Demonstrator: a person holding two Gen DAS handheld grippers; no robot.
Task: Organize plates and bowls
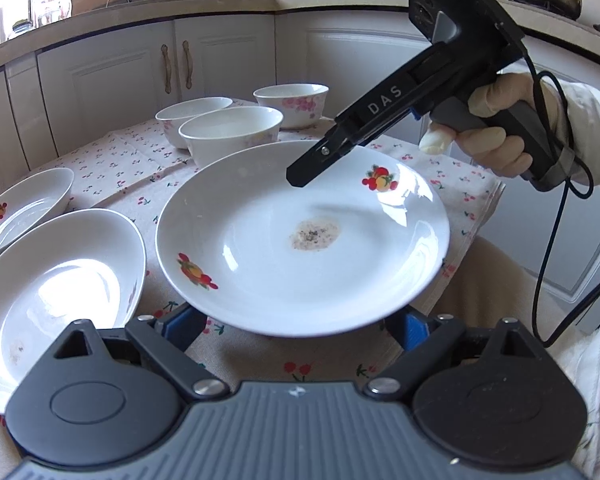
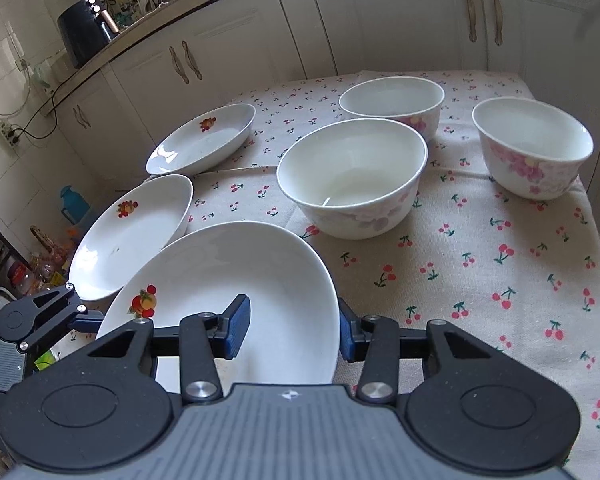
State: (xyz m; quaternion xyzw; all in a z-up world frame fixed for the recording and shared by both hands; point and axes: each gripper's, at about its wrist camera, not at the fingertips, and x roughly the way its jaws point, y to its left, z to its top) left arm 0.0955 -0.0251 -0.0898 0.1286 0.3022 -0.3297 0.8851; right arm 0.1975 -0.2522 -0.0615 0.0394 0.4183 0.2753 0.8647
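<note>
The plates [image 1: 300, 240] and bowls [image 2: 352, 176] look like glossy, smooth white ceramic. The tablecloth [image 2: 480, 264] is matt woven cloth, slightly rough. Each gripper [image 2: 288, 330] is matt black plastic with shiny metal pins.

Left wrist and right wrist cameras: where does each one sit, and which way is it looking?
Left wrist: on the left gripper, looking down over its spread fingers at the fruit-print plate; the right gripper and the hand holding it show too.
Right wrist: on the right gripper, looking down over its fingers clamped on that plate's rim, toward three bowls; the left gripper shows at the left edge.
Shared: that plate, two other plates, the bowls, the cherry tablecloth.
</note>
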